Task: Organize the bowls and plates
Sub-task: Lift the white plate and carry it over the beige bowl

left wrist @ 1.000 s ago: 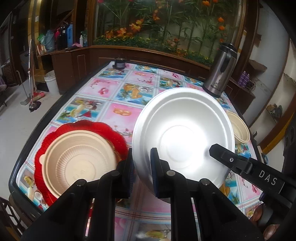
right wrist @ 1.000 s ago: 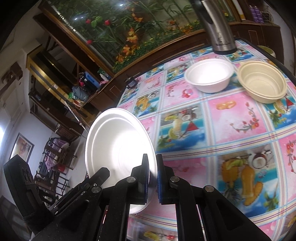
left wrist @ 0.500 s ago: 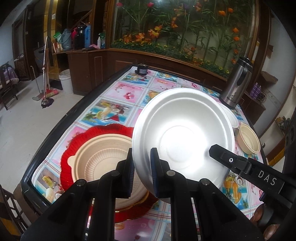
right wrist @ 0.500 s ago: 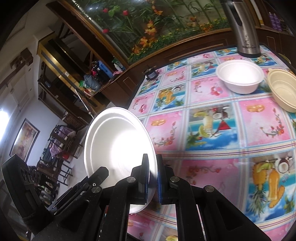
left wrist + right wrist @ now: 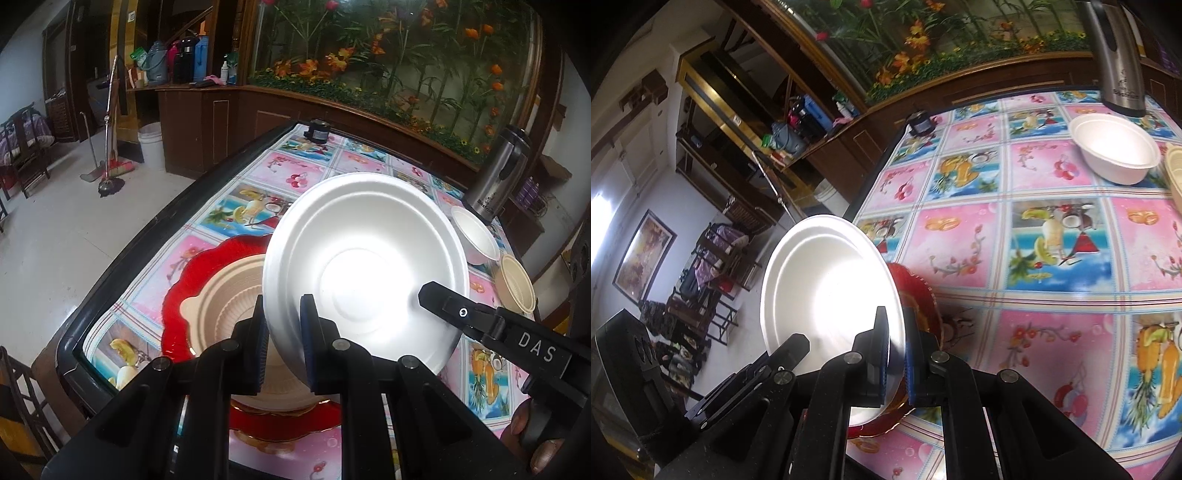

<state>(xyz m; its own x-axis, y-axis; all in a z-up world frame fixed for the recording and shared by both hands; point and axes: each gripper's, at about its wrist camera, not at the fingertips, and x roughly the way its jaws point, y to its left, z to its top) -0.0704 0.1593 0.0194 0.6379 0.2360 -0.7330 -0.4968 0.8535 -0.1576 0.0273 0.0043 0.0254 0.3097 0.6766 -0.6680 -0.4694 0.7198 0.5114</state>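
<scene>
Both claws clamp 1 white plate (image 5: 364, 266) by its rim, held tilted: left gripper (image 5: 282, 347) near edge, right gripper (image 5: 895, 354) opposite edge. Beige bowl (image 5: 236, 295) on red plate (image 5: 184, 280) sits just beyond left claw. Still loose: white bowl (image 5: 1115, 147), beige bowl by kettle (image 5: 517, 282). Roughly half left.

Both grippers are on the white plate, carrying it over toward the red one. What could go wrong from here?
1. The white plate is pinched only at its rim by the left gripper and the right gripper; if they drift apart, the thin rim may bend or slip.
2. It hangs tilted above the beige plate on the red plate; released like this, it could land askew or nudge that stack, which sits near the table edge.
</scene>
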